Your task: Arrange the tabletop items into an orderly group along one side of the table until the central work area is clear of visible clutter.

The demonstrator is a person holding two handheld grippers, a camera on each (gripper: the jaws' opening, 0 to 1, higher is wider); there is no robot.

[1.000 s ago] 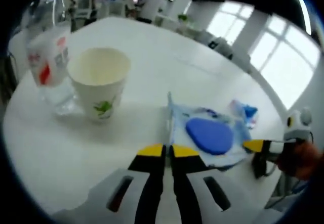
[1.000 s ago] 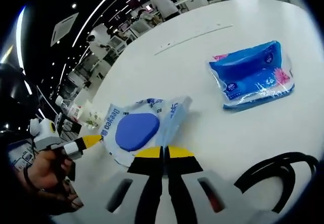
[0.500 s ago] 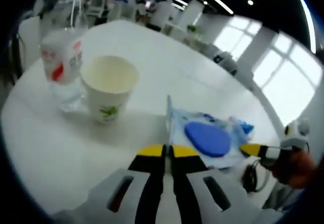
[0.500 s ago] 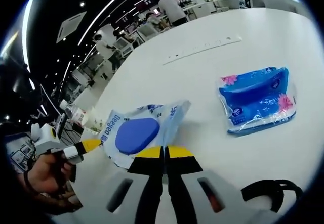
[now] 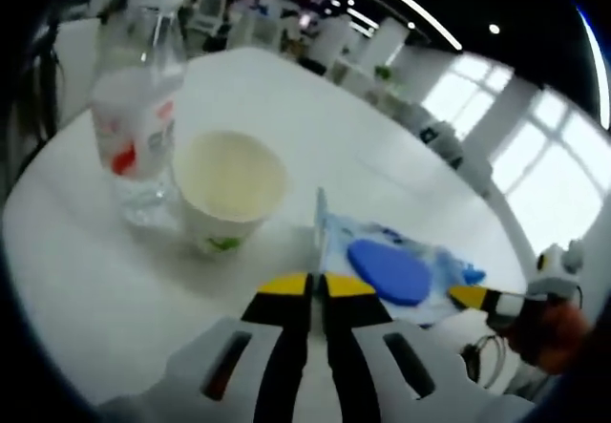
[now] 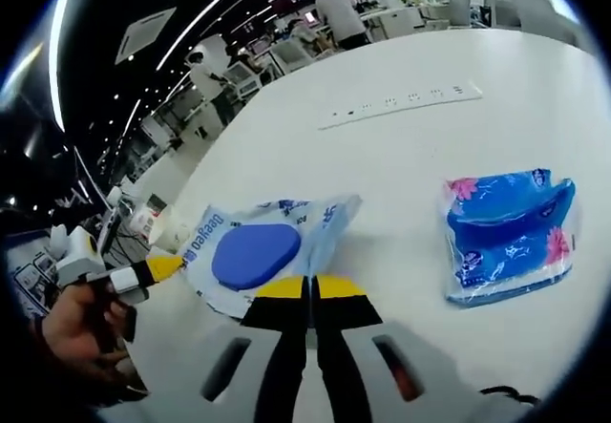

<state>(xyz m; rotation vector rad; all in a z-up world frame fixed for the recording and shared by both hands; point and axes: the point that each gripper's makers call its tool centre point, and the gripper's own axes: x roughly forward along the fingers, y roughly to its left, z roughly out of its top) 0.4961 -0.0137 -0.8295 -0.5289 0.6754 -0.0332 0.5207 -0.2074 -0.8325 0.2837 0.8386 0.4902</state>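
The left tongs [image 5: 317, 286] are pinched shut on one edge of the wipes pack [image 5: 387, 268], which lies flat on the white desk [image 5: 286, 127]; the right tongs [image 6: 307, 289] are clamped on the pack's opposite edge; each pair shows yellow tips in the other's view. In the left gripper view a paper cup [image 5: 229, 186] stands upright just beside a clear bottle [image 5: 138, 127], near the pack. In the right gripper view a blue tissue pack [image 6: 509, 235] lies apart on the desk; people stand far behind.
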